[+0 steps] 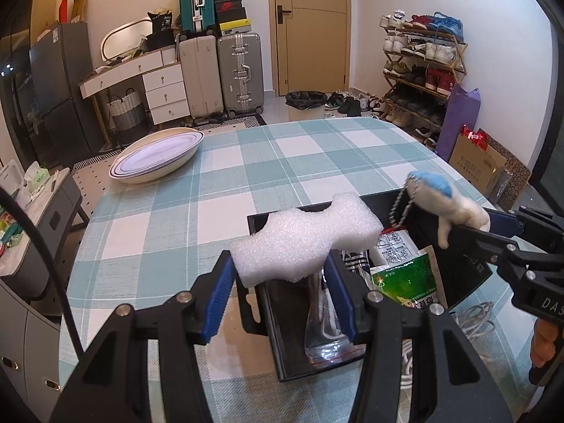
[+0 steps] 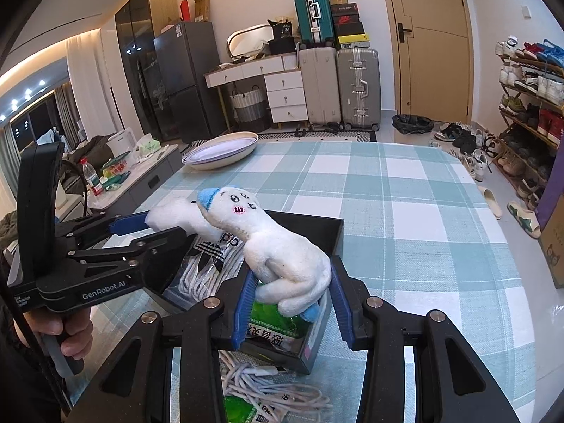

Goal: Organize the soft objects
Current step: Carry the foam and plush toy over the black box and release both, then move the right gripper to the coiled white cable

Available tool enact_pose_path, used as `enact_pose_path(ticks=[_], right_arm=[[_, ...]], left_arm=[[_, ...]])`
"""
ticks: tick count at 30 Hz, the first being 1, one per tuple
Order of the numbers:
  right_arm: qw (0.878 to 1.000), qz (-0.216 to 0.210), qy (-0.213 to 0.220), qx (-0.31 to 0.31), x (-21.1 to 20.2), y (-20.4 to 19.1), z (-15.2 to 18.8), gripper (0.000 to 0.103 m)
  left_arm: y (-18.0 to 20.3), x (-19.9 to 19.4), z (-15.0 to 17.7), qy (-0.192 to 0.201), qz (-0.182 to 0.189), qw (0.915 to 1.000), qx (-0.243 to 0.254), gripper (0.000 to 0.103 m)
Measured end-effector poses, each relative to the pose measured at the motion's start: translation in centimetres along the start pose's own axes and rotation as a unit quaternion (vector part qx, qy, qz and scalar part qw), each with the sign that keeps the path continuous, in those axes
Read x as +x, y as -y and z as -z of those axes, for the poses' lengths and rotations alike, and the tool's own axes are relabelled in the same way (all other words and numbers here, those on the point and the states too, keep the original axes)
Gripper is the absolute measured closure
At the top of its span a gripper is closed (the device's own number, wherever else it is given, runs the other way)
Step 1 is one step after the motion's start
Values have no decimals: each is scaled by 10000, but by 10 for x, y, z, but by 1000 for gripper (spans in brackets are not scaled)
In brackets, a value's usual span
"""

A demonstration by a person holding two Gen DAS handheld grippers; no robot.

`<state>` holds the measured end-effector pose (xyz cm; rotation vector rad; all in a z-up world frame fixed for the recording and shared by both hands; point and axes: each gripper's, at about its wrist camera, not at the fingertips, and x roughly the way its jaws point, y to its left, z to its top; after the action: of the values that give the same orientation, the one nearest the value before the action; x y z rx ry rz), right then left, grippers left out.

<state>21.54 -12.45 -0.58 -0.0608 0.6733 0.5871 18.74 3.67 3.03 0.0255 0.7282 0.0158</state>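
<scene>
Clearly, I have the left gripper clamped on the white foam block and the right gripper pinching the plush toy, both above the black tray (already cluttered), presumably for sorting onto the table.

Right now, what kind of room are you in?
Probably a home's living or dining room by the entrance: a checked-cloth table, stacked suitcases, a full shoe rack and a door.

Close wrist views, seemingly sharing black box

Box on table; oval dish far-left behind it.
</scene>
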Motion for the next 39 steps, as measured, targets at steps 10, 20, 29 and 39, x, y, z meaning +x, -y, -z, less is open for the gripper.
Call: enact_pose_path(ticks=[10,20,29,39], right_arm=[[9993,269,-112,-255,19,-11,-4,63],[9986,240,-248,-403,27,-15,-2,57],[9975,180,293,-623,-10,-11,1,21],[9988,17,388,-284,-39,11,16,1]], left_arm=[[15,11,-8,-21,-110,9996,274,52],[21,18,-11,-12,-252,9989,399,51],[21,-1,-2,112,-75,9990,426,29],[22,-46,5,589,157,9974,373,0]])
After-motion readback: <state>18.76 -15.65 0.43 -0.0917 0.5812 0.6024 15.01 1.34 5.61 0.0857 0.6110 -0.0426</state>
